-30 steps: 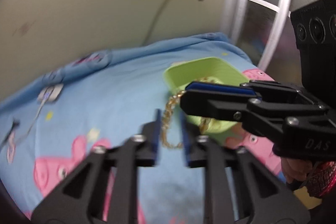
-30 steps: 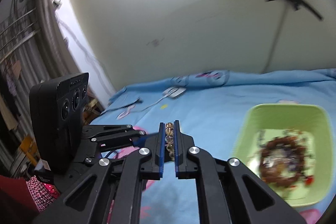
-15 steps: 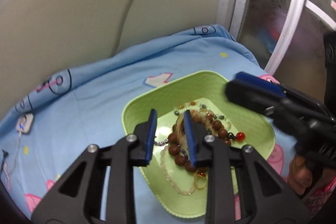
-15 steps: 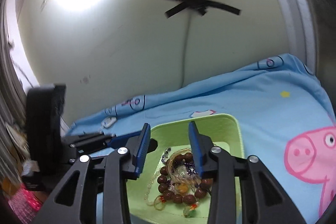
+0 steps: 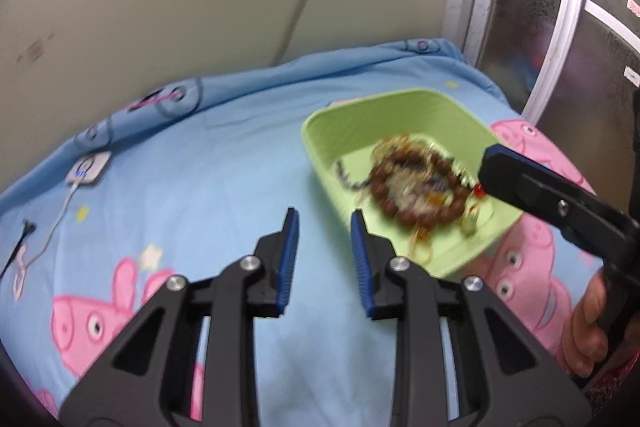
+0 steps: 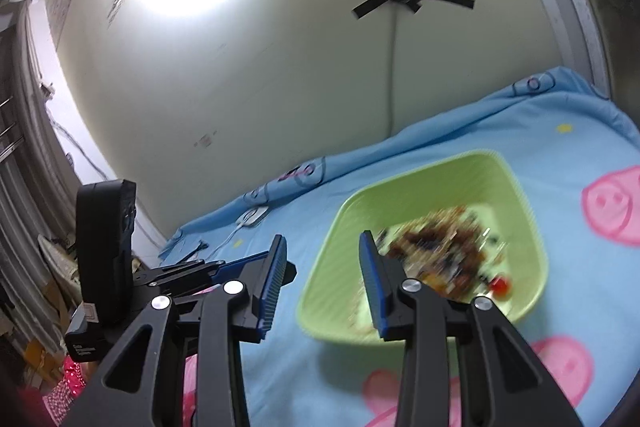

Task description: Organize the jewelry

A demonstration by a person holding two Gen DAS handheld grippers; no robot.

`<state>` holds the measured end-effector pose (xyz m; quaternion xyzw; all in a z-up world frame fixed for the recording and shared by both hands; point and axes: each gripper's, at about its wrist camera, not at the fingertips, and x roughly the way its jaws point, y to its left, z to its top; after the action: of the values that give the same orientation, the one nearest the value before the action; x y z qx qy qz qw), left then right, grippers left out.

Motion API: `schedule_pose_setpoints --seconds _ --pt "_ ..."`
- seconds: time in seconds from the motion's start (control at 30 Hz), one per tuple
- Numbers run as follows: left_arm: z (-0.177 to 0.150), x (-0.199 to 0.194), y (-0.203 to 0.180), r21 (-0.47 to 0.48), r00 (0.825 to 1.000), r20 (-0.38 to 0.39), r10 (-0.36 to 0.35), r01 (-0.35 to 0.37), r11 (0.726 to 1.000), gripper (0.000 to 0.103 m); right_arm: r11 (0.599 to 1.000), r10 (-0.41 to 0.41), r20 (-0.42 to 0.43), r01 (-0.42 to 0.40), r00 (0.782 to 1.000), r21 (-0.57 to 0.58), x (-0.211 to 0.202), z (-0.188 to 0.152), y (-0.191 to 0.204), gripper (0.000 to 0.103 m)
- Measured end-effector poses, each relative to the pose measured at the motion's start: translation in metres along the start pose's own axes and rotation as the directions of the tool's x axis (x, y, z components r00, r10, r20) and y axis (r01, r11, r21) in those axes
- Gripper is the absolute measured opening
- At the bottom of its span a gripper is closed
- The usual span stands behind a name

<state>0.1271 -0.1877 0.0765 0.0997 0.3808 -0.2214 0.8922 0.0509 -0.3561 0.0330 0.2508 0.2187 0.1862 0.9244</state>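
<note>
Left gripper (image 5: 322,231) and right gripper (image 6: 322,259) both stand spread with nothing between the pads, having just been opening, low in their frames beside the green tray (image 5: 320,131) on the blue sheet (image 5: 180,187). The jewelry (image 5: 420,183) lies heaped in the tray, centre right: a ring of brown beads over gold chain, though blur hides finer pieces. To finish well, draw both grippers clear without catching the rim, probably.
</note>
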Motion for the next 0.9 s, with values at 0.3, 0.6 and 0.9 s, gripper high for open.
schedule_pose_setpoints --seconds 0.3,0.6,0.9 --pt "-0.051 -0.018 0.029 -0.069 0.997 -0.025 0.075 -0.077 0.995 0.025 1.0 0.011 -0.059 -0.011 0.998 0.009 0.001 -0.05 0.037 0.019" --pt "-0.096 -0.03 0.062 -0.143 0.991 -0.051 0.124 -0.13 0.981 0.025 1.0 0.025 -0.15 -0.024 0.988 0.004 0.018 -0.081 0.067 0.02" --pt "-0.123 -0.044 0.096 -0.19 0.981 -0.036 0.188 -0.192 0.963 0.039 0.998 0.019 -0.222 -0.031 0.975 -0.051 0.039 -0.099 0.099 0.021"
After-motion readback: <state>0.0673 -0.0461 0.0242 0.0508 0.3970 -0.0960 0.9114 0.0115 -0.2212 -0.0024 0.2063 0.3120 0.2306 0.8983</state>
